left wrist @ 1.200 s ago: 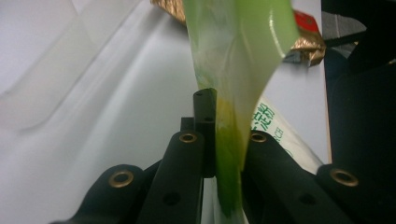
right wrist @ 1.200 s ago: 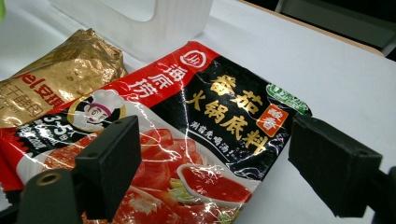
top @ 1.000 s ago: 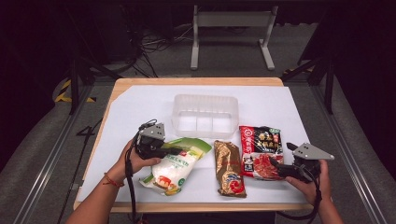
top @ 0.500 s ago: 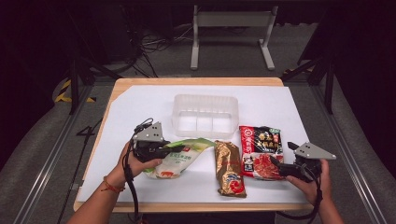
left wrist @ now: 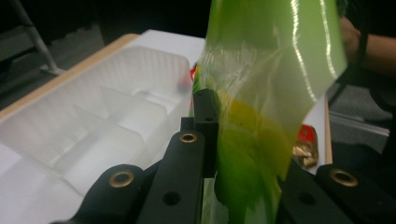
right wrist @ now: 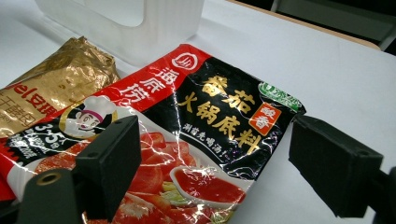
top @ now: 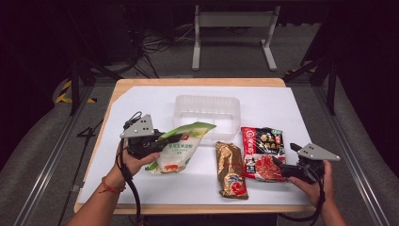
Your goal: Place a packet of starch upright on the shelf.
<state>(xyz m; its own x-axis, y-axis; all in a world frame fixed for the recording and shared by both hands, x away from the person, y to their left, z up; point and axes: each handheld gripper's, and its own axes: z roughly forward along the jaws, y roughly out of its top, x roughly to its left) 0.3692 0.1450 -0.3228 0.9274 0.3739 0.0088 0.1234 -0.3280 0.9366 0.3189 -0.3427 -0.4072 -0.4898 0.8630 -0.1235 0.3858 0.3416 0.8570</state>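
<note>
High view: my left gripper [top: 171, 140] is clamped on the green-and-white pouch [top: 181, 148] w/ the jaws pressed tight on its edge. The pouch is tilted, top end up toward the clear tray [top: 207, 109], bottom end near the table [top: 141, 96] front-left area. I judge the edge grip is so the bag hangs free and can go over the tray wall. The tray sits mid-table toward the back edge. The gold packet [top: 230, 169] lies near the front edge at centre, and the red-black sachet [top: 263, 151] is just right of it. My right gripper [top: 281, 168] rests at the sachet's front-right corner.

Left gripper view: jaws shut on the pouch [left wrist: 261, 116], film bunched between them. The tray [left wrist: 93, 121], w/ its compartments, is right ahead, so approx lined up for a drop.

Right gripper view: jaws spread wide, straddling the sachet [right wrist: 196, 135] but not pinching it. Prob staged for the next pick. The gold packet [right wrist: 56, 84] is off to one side, the tray [right wrist: 135, 28] beyond.
</note>
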